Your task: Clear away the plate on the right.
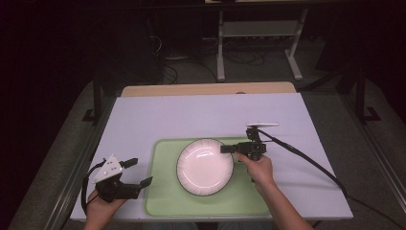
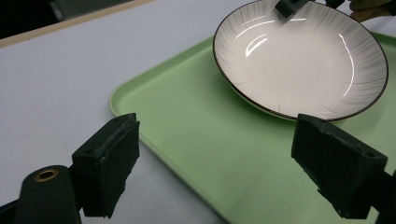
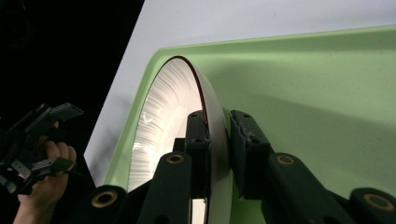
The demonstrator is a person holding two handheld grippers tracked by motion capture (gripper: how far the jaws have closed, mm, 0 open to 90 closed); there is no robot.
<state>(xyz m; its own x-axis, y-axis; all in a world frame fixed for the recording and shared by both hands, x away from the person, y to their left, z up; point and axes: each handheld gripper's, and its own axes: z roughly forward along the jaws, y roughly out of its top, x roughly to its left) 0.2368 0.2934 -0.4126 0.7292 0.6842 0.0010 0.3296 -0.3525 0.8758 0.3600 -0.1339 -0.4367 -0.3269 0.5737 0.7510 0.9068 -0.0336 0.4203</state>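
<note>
High view is showing a white plate (image 1: 205,166) with a dark rim sitting on a pale green tray (image 1: 163,201) in the lower middle of the frame, the tray lying on a white table (image 1: 191,115). The right gripper (image 1: 229,149) is coming in from the right of the plate, its black jaws reaching over the plate's upper right rim, with the person's right hand (image 1: 258,167) gripping it just below and its cable trailing off to the lower right.

Right gripper view is showing the plate (image 3: 173,112) edge-on in the centre of the frame, its rim running between the two black jaws; the jaws are standing nearly closed and are pinching the rim, one pad on the ribbed inner face and one on the outer side. The tray (image 3: 317,93) is filling the right half behind it.

Left gripper view is showing the left gripper (image 2: 215,163) with its jaws standing wide apart at the lower left and lower right of the frame, nothing lying between the pads. The plate (image 2: 303,60) is sitting well apart from them in the upper right, on the tray (image 2: 196,140), whose near corner is lying between the jaws' line of sight. In the high view the left gripper (image 1: 139,173) is hovering at the lower left, just beside the tray's left edge.
</note>
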